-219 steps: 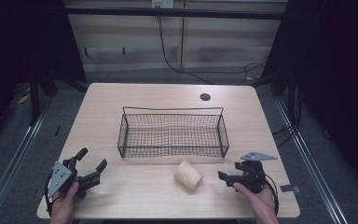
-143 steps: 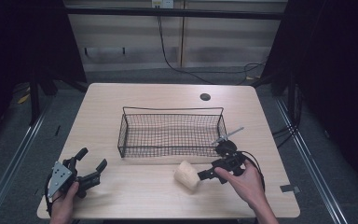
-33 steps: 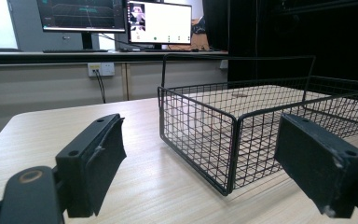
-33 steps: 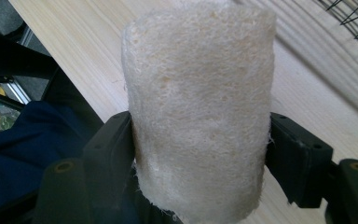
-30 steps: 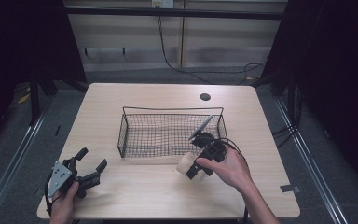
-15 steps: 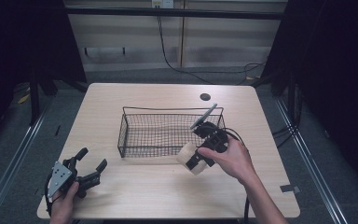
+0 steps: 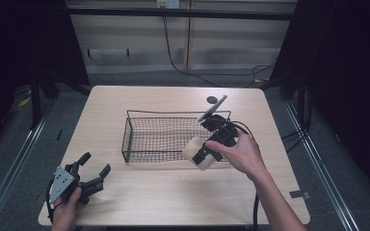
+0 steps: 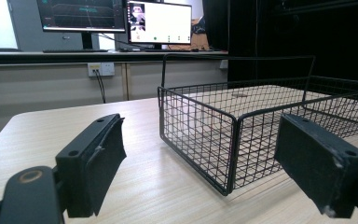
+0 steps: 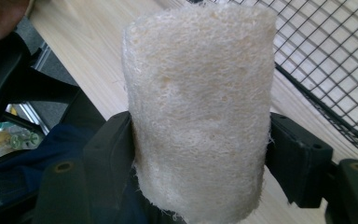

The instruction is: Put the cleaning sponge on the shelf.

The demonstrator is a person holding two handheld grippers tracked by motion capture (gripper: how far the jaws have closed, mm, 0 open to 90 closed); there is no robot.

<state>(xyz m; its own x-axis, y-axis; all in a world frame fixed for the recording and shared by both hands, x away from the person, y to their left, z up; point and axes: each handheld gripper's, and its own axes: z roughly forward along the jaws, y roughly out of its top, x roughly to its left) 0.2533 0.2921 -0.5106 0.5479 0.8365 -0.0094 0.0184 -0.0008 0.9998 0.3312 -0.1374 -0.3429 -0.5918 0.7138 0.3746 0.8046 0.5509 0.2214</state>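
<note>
A cream loofah sponge [image 7: 196,150] hangs above the front right rim of the black wire basket [image 7: 139,139], and my right gripper [image 7: 203,155] is shut on it. In the right gripper view the sponge [image 9: 200,102] stands between both black jaws, with the basket mesh [image 9: 345,51] at the upper right. My left gripper [image 7: 94,169] rests open near the table's front left corner, nothing between its jaws. The left gripper view looks past those spread jaws at the basket's near corner [image 8: 235,149].
The wooden table [image 7: 164,207] has bare room in front of the basket. A small dark disc [image 7: 212,100] lies at the back, right of centre. A strip of tape [image 7: 298,194] sits near the right front edge. Monitors [image 8: 158,21] stand behind the table.
My right gripper took hold of the sponge on the table in front of the basket, lifted it and carried it back up to the basket's front right rim. My left gripper stayed still.
</note>
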